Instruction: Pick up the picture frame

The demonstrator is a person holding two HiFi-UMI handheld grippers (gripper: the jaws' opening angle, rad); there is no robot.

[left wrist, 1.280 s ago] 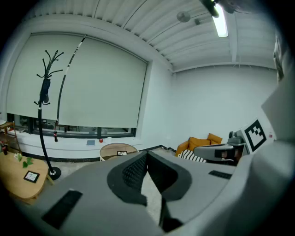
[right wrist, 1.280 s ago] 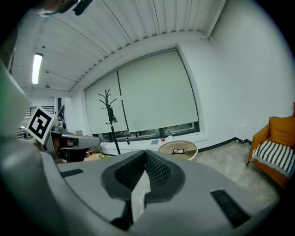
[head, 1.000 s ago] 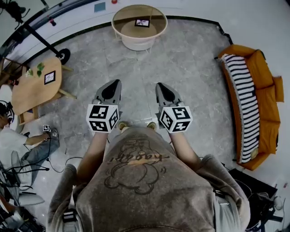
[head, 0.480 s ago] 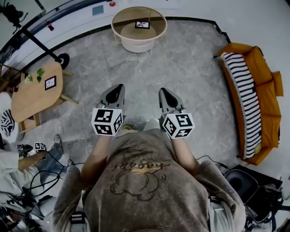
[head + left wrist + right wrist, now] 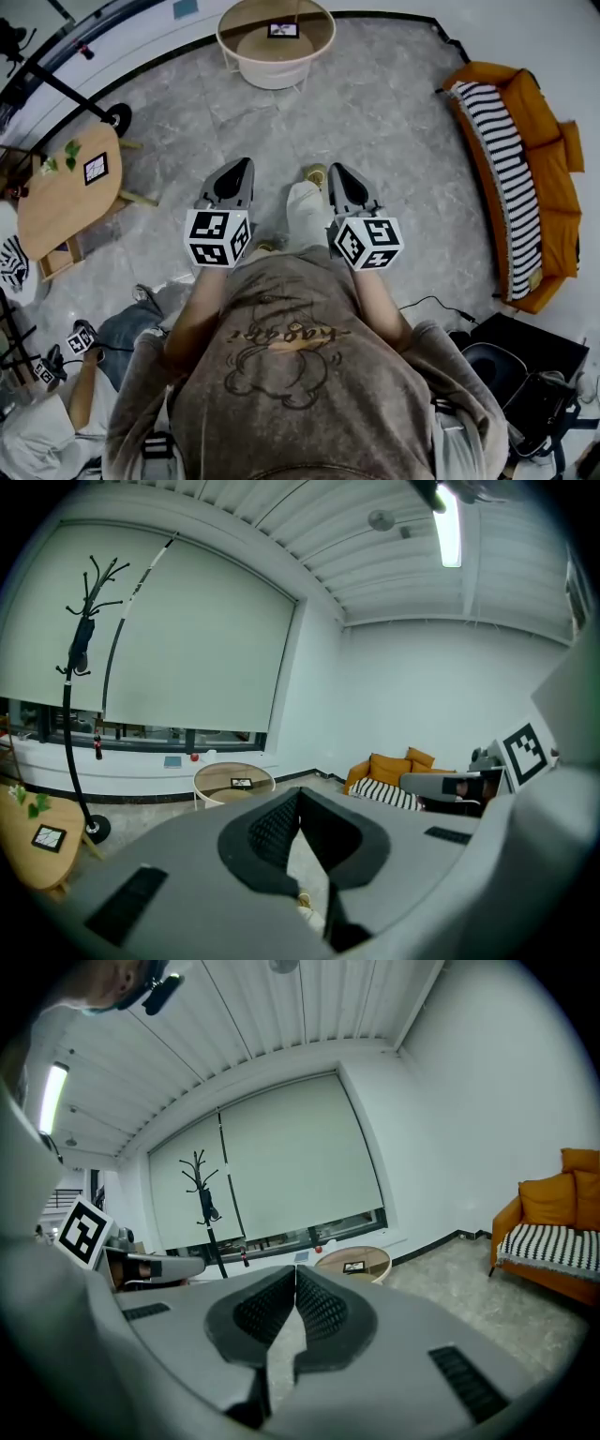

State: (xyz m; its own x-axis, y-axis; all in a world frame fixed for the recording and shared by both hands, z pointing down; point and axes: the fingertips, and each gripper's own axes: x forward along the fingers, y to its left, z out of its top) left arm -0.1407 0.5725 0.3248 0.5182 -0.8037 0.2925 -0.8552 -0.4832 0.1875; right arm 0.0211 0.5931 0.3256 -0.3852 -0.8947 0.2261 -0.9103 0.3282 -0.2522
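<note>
I stand in a mock living room set up inside a lab or studio. The homely part is an orange sofa (image 5: 548, 141) with a striped throw (image 5: 497, 159), a round table (image 5: 272, 75) carrying a picture frame (image 5: 283, 30), a low wooden table (image 5: 56, 202) with a small plant (image 5: 72, 150), and a coat stand (image 5: 65, 724) by a wide window with its blind (image 5: 197, 649) down. The working part is a bare slatted ceiling with a strip light (image 5: 450, 532), a cable (image 5: 433, 302) trailing over the grey stone floor (image 5: 394, 112), a black equipment case (image 5: 525, 347) at my right, and a person (image 5: 47, 441) sitting on the floor at my left.
</note>
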